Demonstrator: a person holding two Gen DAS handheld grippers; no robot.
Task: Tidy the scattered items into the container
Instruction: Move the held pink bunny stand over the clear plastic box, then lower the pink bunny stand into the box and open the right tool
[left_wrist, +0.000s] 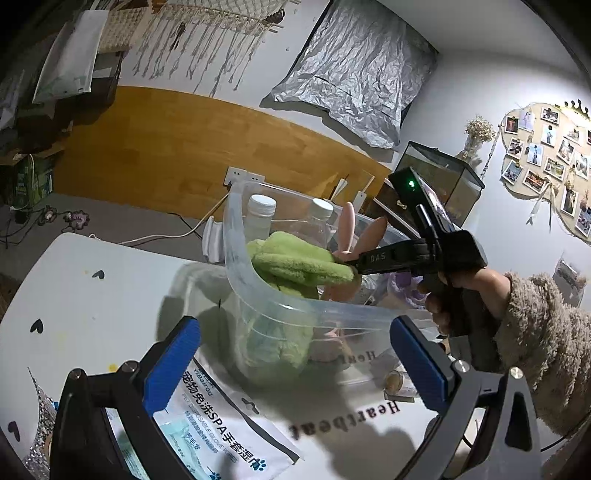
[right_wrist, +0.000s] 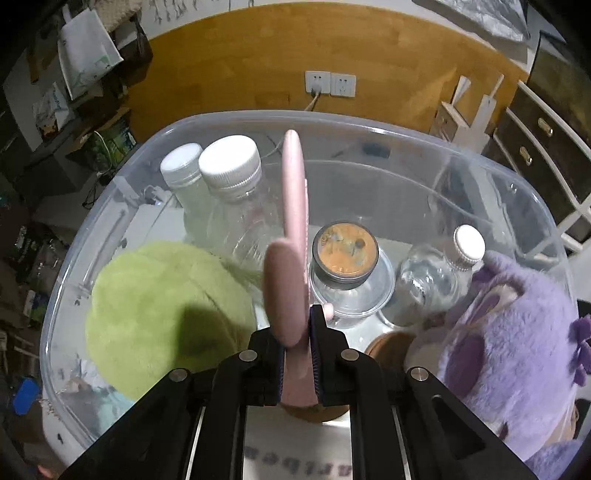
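Pink bunny-eared item (right_wrist: 291, 236), held over the clear container (right_wrist: 110, 206), long axis running away from the right wrist camera, ears fanning out beyond the pads above the things inside. Clamped near its base by the right gripper (right_wrist: 297, 354), jaws nearly closed on it, blue pads pressing both sides. Seen from the left wrist view as two pink ears (left_wrist: 354, 229) poking up past the right gripper's (left_wrist: 341, 260) tip, above the green plush (left_wrist: 299, 264). Left gripper (left_wrist: 295, 354) wide apart, nothing between its blue pads, hovering at the container's near rim (left_wrist: 236, 236) over a wipes packet (left_wrist: 225, 413) lying on the white table (left_wrist: 92, 295).

Already in the container: green plush at left, two white-capped bottles (right_wrist: 229, 173) at the back, an orange-lidded jar (right_wrist: 345, 251) in the middle, a small white-capped bottle (right_wrist: 443, 266) beside it, and a purple plush (right_wrist: 517, 325) bulging over the right side. Directly under the pink item, a brown round object, partly hidden. A hand in a fuzzy sleeve (left_wrist: 535, 332) grips the right tool's handle.
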